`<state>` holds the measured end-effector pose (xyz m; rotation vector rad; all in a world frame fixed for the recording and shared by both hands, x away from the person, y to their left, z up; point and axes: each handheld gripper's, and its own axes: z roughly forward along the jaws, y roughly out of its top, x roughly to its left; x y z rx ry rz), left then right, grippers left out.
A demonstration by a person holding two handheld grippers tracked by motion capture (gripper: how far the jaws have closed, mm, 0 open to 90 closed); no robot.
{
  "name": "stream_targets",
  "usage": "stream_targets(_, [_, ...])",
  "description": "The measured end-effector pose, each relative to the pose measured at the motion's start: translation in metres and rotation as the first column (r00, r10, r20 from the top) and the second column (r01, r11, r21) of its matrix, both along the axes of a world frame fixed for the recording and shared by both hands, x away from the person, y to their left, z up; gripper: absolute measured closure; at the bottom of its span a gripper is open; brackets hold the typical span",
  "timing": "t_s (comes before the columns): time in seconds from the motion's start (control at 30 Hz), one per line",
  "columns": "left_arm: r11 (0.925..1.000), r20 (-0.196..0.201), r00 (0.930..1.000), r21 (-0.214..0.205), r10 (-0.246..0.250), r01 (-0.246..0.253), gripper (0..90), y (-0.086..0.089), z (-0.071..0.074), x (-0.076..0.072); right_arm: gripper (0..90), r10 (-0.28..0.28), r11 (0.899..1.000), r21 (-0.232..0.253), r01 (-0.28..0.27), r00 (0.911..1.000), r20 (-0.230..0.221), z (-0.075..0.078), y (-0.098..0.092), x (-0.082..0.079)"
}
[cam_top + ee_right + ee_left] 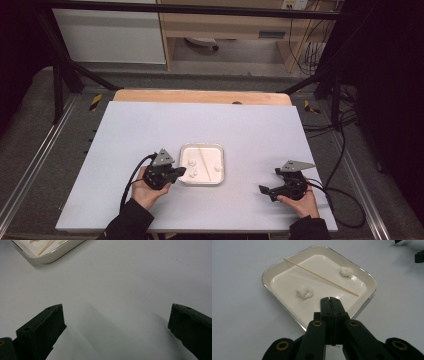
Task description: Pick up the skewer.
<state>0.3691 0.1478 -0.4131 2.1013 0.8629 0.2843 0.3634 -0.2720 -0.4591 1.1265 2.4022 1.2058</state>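
A white square tray (201, 145) sits at the middle of the table with a thin wooden stick (205, 165) lying across it and three small cotton balls (218, 167) inside. My left gripper (182, 171) is at the tray's left edge, its tips reaching over the rim. In the left gripper view its jaws (330, 300) are pressed together with nothing showing between them. Beyond them lie the stick (322, 277) and two cotton balls (304, 292). My right gripper (267, 190) rests low over the table to the right of the tray, open (116, 315) and holding nothing.
The pale table top (150, 125) stretches wide around the tray. In the right gripper view the tray corner (50, 258) lies at the upper left. Cables trail from both grippers toward the table's front edge. A dark frame stands around the table.
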Motion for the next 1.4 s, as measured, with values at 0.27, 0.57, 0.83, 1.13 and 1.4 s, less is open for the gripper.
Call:
stream_targets(0.27, [0.9997,-0.013,0.9996,-0.009,-0.024,0.024,89.8,-0.025,-0.001,0.009,1.3,0.001,1.000,0.003,-0.001,1.0000,-0.004,0.000,0.000,0.000])
stream_targets(0.57, [0.9976,-0.032,0.9980,0.041,-0.055,0.056,89.8,-0.062,-0.012,0.020,1.4,0.006,1.000,0.001,-0.006,1.0000,-0.006,-0.001,0.000,0.001])
stream_targets(0.83, [0.9936,-0.052,0.9955,0.077,-0.079,0.083,89.9,-0.080,-0.024,0.024,1.4,0.005,1.000,0.002,-0.005,1.0000,-0.006,0.000,0.001,0.000])
stream_targets(1.13, [0.9879,-0.077,0.9923,0.114,-0.097,0.105,89.8,-0.087,-0.031,0.025,1.5,0.007,1.000,-0.001,-0.007,1.0000,-0.005,-0.001,0.001,0.000])
stream_targets(1.4, [0.9822,-0.084,0.9910,0.148,-0.104,0.115,89.8,-0.079,-0.028,0.021,1.5,0.008,1.000,-0.003,-0.008,1.0000,-0.004,-0.001,0.000,0.001])
